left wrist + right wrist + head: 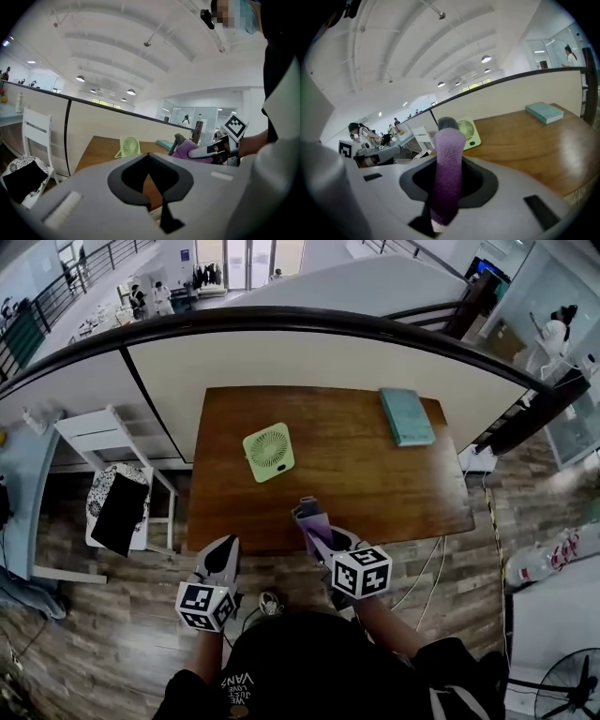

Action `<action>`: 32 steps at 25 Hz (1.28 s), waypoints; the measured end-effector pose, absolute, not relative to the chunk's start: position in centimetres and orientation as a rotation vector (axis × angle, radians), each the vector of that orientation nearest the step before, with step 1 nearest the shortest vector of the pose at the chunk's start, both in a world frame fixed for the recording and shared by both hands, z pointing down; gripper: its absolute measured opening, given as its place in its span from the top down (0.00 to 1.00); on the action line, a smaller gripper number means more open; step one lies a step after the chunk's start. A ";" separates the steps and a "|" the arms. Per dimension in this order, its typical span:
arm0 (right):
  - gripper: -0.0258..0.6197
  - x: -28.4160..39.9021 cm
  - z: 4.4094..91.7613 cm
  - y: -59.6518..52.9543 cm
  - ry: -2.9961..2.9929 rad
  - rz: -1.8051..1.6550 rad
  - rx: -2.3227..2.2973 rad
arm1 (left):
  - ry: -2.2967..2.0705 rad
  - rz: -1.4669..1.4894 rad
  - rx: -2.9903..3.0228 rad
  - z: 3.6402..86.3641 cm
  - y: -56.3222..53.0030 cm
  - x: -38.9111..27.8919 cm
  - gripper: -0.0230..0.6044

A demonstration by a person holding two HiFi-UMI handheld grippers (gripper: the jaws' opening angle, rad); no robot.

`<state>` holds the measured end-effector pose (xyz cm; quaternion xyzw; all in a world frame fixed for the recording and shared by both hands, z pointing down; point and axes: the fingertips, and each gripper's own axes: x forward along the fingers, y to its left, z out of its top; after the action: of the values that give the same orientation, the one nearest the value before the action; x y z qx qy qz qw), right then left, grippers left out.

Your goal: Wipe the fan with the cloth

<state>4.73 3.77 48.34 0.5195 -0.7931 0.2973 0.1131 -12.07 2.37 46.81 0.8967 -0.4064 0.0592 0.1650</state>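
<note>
So the green fan (pixel 268 452) sits on the left half of the wooden bench (pixel 375 484), roughly midway between the far and near edges. It's up on its little foot with the grille facing the near edge. The foot is too small to make out in the head view and only just shows in the left gripper view. The right gripper (pixel 319 535) is over the near edge around the middle, pinching a purple cloth (pixel 307 514). In its own view the cloth (pixel 447 173) runs straight up between the jaws as a rolled or folded strip. The bottom end disappears into the gripper body, so I can't see how much of it is in there. There's a grey bit at the very top, and I honestly can't tell if that's the cloth's other side or something else. The cloth isn't touching the fan; there's bare bench between them. The left gripper (pixel 225 554) hangs just off the near edge toward the left corner, above the floor. Its jaw tips are pressed together with nothing in them, and only a sliver of bench shows through the gap lower down. A dark sleeve and torso block most of the right side of the left gripper view. A teal book (pixel 407 415) lies flat by the far right corner. A white chair (pixel 103 432) stands past the bench's left edge with some black and patterned thing (pixel 117 507) on it, not clear what.
</note>
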 end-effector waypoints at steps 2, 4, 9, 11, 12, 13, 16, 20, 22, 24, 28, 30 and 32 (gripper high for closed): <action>0.81 4.3 48.3 3.1 -2.319 0.874 1.548 | -1.126 0.182 2.568 47.2 1.2 -12.3 0.95; 0.81 4.2 48.4 2.5 -2.307 0.877 1.562 | -1.104 0.186 2.565 47.7 0.0 -12.2 0.94; 0.81 4.2 48.9 0.9 -2.279 0.876 1.567 | -1.034 0.197 2.559 49.1 -1.3 -11.6 0.94; 0.81 4.0 48.9 0.0 -2.286 0.873 1.551 | -1.029 0.199 2.555 49.4 -1.8 -11.4 0.95; 0.81 4.0 49.0 -0.5 -2.289 0.872 1.539 | -1.029 0.197 2.554 49.6 -2.1 -11.2 0.95; 0.81 4.0 49.2 -1.1 -2.292 0.871 1.524 | -1.030 0.197 2.553 49.7 -2.5 -11.1 0.95; 0.81 3.9 49.7 -3.0 -2.301 0.869 1.466 | -1.065 0.206 2.531 50.6 -4.0 -10.8 0.94; 0.81 4.0 50.1 -5.7 -2.317 0.855 1.359 | -1.125 0.215 2.485 51.4 -6.1 -10.3 0.94; 0.81 3.9 50.2 -7.0 -2.327 0.848 1.308 | -1.145 0.217 2.471 51.7 -6.9 -9.9 0.94; 0.81 3.7 50.2 -8.3 -2.342 0.833 1.249 | -1.182 0.209 2.444 52.0 -7.7 -9.8 0.94; 0.81 3.0 50.5 -10.8 -2.373 0.798 1.110 | -1.255 0.202 2.387 52.6 -9.0 -9.3 0.94; 0.81 2.4 50.7 -11.9 -2.391 0.786 1.051 | -1.272 0.210 2.370 53.1 -9.6 -9.1 0.94; 0.81 1.8 50.9 -12.9 -2.408 0.783 0.998 | -1.288 0.214 2.356 53.5 -10.1 -8.8 0.94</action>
<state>1.84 -12.90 50.87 0.3588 -0.8653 0.2813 0.2084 -8.80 -10.07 53.52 0.8528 -0.4662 0.0776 0.2222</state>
